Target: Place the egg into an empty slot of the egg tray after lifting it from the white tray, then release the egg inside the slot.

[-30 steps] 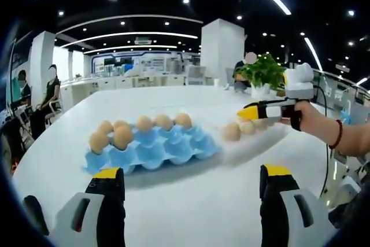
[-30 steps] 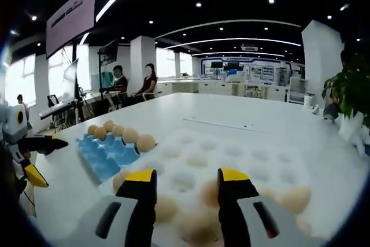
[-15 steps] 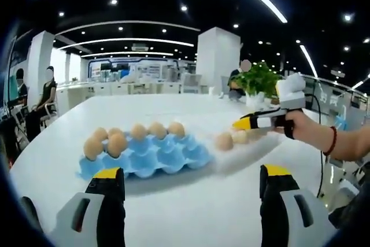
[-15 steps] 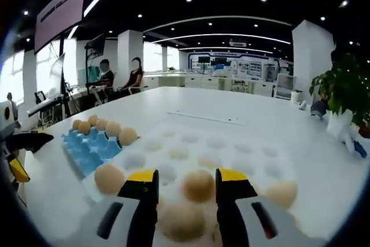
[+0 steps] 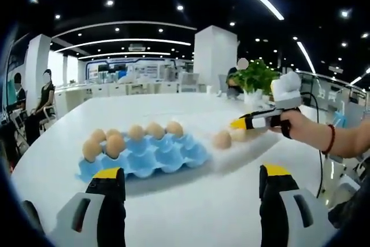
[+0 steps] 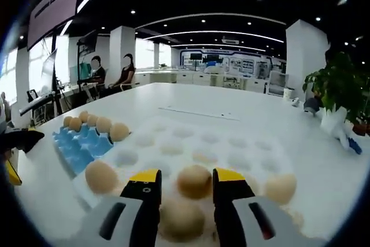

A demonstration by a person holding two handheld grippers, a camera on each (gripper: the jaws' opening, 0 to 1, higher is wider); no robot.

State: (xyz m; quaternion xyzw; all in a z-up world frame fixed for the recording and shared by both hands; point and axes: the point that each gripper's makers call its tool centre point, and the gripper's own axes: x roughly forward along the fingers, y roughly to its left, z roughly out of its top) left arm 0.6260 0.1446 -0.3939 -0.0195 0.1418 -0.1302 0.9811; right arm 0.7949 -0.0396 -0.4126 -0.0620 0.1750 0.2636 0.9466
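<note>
1. Egg [image 6: 193, 181] sits in white tray [image 6: 254, 148], straight ahead between right gripper [image 6: 180, 180] jaws; jaws apart, not yet touching it.
2. Left gripper [image 5: 191, 180] wide open, empty; right nearer.
3. Blue egg tray [image 6: 72, 146] lies left of it.

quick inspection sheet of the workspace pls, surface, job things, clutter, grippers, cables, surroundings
Surface: white table, wide and bare in front of the trays.
Job's things: blue egg tray with eggs along its far and left slots and empty slots in front; white tray beside it, a few eggs at its near edge; one egg lies between the right gripper's jaws.
Clutter: nothing seen.
Grippers: left gripper open over bare table; right gripper open, jaws on either side of the egg, contact unclear.
Cables: black cable hanging behind the person's wrist.
Surroundings: potted plant, seated people, white pillar, ceiling lights.
</note>
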